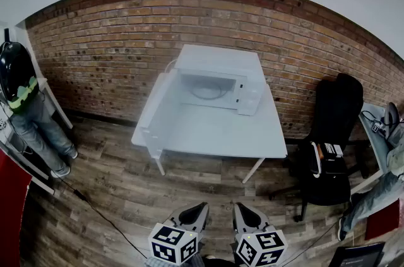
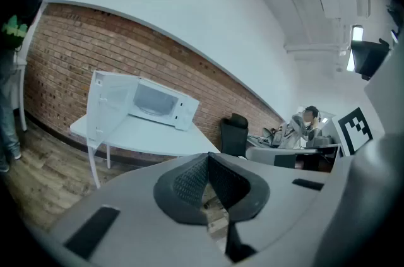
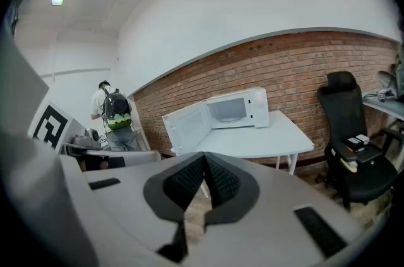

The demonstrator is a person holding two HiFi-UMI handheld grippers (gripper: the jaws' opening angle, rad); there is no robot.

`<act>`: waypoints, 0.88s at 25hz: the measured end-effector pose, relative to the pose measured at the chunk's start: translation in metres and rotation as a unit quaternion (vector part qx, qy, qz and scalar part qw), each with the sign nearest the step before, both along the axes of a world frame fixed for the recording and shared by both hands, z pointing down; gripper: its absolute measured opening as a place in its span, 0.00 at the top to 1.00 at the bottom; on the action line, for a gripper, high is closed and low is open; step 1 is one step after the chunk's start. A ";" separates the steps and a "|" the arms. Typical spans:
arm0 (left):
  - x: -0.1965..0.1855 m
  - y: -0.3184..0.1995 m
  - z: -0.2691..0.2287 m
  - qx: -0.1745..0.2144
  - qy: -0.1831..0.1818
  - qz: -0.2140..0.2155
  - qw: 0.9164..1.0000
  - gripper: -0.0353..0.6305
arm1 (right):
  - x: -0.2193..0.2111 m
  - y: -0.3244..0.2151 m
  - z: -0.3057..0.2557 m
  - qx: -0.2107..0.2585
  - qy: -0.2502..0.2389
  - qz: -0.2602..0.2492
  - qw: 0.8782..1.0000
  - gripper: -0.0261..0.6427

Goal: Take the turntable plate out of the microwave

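A white microwave (image 1: 218, 86) stands at the back of a white table (image 1: 214, 133) against the brick wall, its door (image 1: 154, 109) swung open to the left. The round glass turntable plate (image 1: 207, 92) lies inside the cavity. Both grippers hang low at the bottom of the head view, well short of the table, over the wooden floor. My left gripper (image 1: 202, 205) and right gripper (image 1: 238, 205) are both shut with nothing between the pads. The left gripper view shows its jaws (image 2: 207, 156) closed, with the microwave (image 2: 158, 105) far ahead. The right gripper view shows the same, jaws (image 3: 204, 156) closed and the microwave (image 3: 237, 109) far off.
A black office chair (image 1: 331, 133) with small items on its seat stands right of the table. A person with a backpack (image 1: 22, 101) stands at the far left, another person (image 1: 385, 177) at the right edge. A dark cable (image 1: 95, 212) runs across the floor.
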State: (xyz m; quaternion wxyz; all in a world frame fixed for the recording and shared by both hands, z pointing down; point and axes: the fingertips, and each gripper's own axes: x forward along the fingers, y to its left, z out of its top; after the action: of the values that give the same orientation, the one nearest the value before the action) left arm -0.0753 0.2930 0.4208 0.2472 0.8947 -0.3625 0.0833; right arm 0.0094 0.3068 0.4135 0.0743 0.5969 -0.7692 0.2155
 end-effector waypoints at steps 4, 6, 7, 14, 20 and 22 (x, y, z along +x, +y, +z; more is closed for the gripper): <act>0.002 -0.001 0.000 0.001 0.000 0.000 1.000 0.93 | 0.002 -0.001 0.001 0.000 0.001 -0.003 1.000 0.93; 0.002 -0.001 0.000 0.001 0.000 -0.001 1.000 0.93 | 0.001 -0.001 0.001 -0.002 0.001 -0.005 1.000 0.93; 0.003 0.000 0.000 0.001 0.000 -0.002 1.000 0.93 | 0.001 -0.001 0.001 -0.002 0.000 -0.006 1.000 0.93; 0.006 0.002 -0.002 0.003 -0.002 -0.011 1.000 0.93 | 0.005 0.001 -0.001 0.003 -0.006 -0.012 1.000 0.93; 0.011 0.008 -0.005 0.006 0.006 -0.017 1.000 0.93 | 0.013 0.005 -0.003 0.008 -0.017 -0.008 1.000 0.93; 0.013 0.011 -0.007 0.008 0.006 -0.020 1.000 0.93 | 0.018 0.006 -0.003 0.008 -0.023 -0.006 1.000 0.93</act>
State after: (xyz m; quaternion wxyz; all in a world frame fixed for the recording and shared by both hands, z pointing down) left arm -0.0622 0.3037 0.4138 0.2434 0.8898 -0.3797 0.0699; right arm 0.0271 0.3132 0.4100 0.0532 0.5875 -0.7763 0.2221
